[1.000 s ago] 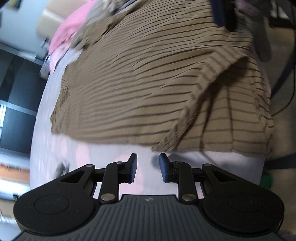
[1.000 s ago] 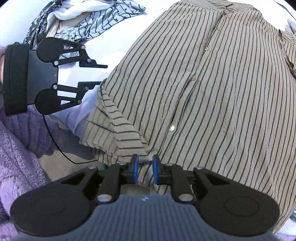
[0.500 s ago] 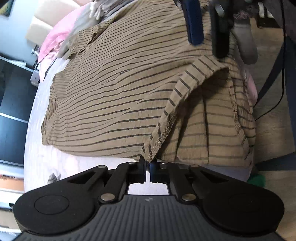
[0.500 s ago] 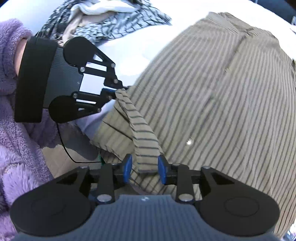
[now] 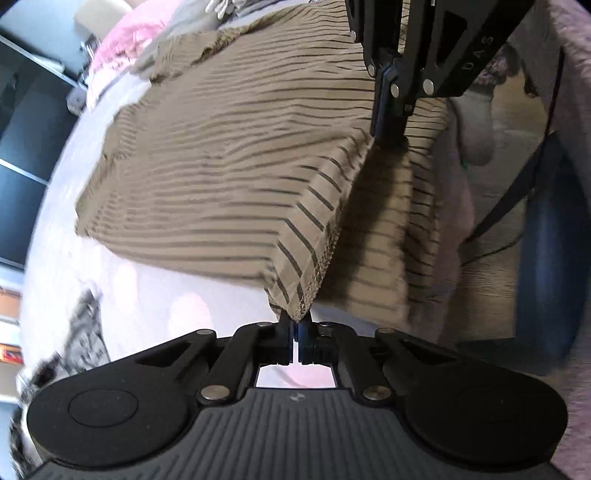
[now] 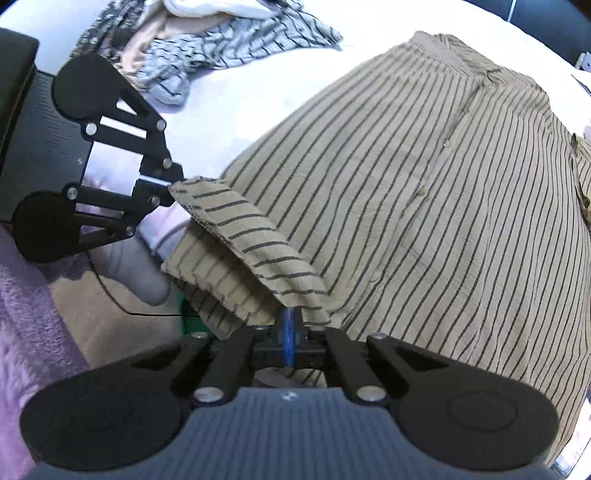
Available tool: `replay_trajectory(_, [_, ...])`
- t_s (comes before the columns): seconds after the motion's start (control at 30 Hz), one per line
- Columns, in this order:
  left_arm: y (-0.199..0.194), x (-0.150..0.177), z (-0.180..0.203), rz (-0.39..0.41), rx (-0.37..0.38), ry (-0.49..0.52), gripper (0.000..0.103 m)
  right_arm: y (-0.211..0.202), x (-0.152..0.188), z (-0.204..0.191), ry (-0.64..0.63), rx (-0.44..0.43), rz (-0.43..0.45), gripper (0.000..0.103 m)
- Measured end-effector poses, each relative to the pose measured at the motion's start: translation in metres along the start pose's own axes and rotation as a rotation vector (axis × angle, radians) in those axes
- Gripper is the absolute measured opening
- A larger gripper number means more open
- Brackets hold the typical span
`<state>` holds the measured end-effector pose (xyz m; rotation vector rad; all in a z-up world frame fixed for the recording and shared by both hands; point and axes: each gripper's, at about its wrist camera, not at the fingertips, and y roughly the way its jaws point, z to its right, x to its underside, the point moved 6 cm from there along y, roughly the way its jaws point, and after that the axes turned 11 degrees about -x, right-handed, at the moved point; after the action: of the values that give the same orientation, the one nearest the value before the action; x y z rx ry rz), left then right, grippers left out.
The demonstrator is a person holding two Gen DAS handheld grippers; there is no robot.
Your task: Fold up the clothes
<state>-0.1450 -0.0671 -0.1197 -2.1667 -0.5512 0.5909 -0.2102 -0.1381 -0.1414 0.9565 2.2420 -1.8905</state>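
Both claws have gone from open to clamped on the shirt hem since a second ago, and the hem strip has come up off the bed. Left claw (image 5: 295, 328) is pinched tight on one corner of the brown striped shirt (image 5: 221, 166), fabric bunched right at the pad tips, with only a sliver of light between the pads below the cloth. Right claw (image 6: 291, 325) is also closed fully on the hem, blue pads together with the striped edge caught at the tips. In the left wrist view the right claw (image 5: 389, 136) comes in from the top and bites the other end of the same lifted edge. In the right wrist view the left claw (image 6: 171, 190) sits at the left, gripping the far corner. Between the two grips the hem (image 6: 251, 243) stretches as a raised, folded-over band, the underside layer showing beneath it.

Shirt (image 6: 424, 203) lies spread on a white bed (image 6: 258, 92), button placket running up toward the collar at the upper right, most of the body flat. Lower edge is near the bed's side, partly overhanging. Pile of other clothes (image 6: 221, 44), grey patterned and cream pieces, sits at the head of the bed well apart from the shirt. Pink fabric (image 5: 133, 33) shows beyond the shirt in the left view. Fuzzy purple sleeve (image 6: 33, 314) at lower left. Wooden floor (image 6: 122, 332) below the bed edge, with a thin black cable (image 6: 122, 306) across it.
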Motion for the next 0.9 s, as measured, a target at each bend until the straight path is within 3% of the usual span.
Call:
replay_trajectory(0.37, [-0.031, 0.007, 0.029, -0.078, 0.316, -0.257, 0.0, -0.014, 0.011, -0.017, -0.075, 0.004, -0.015, 0.0])
replay_trajectory(0.53, [-0.028, 0.016, 0.044, -0.124, 0.374, -0.246, 0.0, -0.007, 0.019, -0.02, -0.062, -0.019, -0.073, 0.0])
replay_trajectory(0.7, [-0.018, 0.024, 0.068, -0.194, 0.451, -0.172, 0.0, 0.013, 0.035, -0.014, -0.003, -0.062, -0.192, 0.0])
replay_trajectory(0.77, [-0.018, 0.025, 0.074, -0.211, 0.509, -0.167, 0.001, 0.018, 0.041, -0.011, 0.03, -0.079, -0.224, 0.0])
replay_trajectory(0.83, [-0.019, 0.027, 0.079, -0.228, 0.574, -0.165, 0.001, 0.017, 0.042, -0.008, 0.046, -0.075, -0.224, 0.0])
replay_trajectory(0.9, [-0.02, 0.026, 0.077, -0.223, 0.561, -0.167, 0.001, 0.013, 0.04, -0.005, 0.073, -0.086, -0.196, 0.005])
